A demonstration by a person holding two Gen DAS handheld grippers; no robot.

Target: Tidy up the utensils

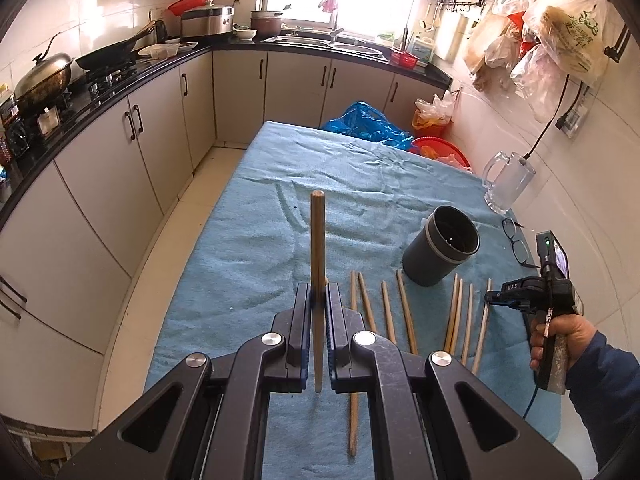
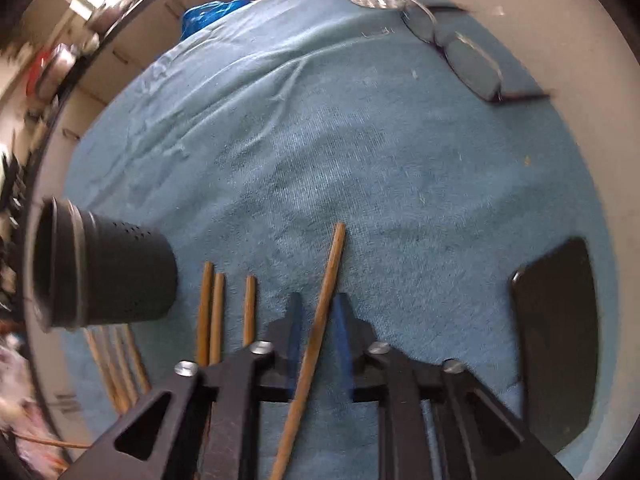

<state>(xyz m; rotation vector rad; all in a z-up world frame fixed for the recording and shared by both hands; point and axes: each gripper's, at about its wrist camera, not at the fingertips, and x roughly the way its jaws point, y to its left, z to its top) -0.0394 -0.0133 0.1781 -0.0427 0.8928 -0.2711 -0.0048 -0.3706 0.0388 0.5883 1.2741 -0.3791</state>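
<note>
My left gripper (image 1: 319, 294) is shut on a wooden chopstick (image 1: 318, 240) and holds it above the blue cloth (image 1: 260, 240), pointing away from me. Several more chopsticks (image 1: 386, 308) lie on the cloth in front of a dark grey holder cup (image 1: 440, 246). My right gripper (image 1: 494, 297) hovers at the right edge of that row. In the right wrist view its jaws (image 2: 318, 308) stand open on either side of one chopstick (image 2: 328, 276) lying on the cloth, not touching it. The cup (image 2: 104, 276) is to its left.
A glass mug (image 1: 506, 182) and a pair of glasses (image 1: 516, 240) sit at the table's right edge by the wall. A black phone (image 2: 556, 336) lies on the cloth right of my right gripper. Kitchen cabinets (image 1: 120, 152) run along the left.
</note>
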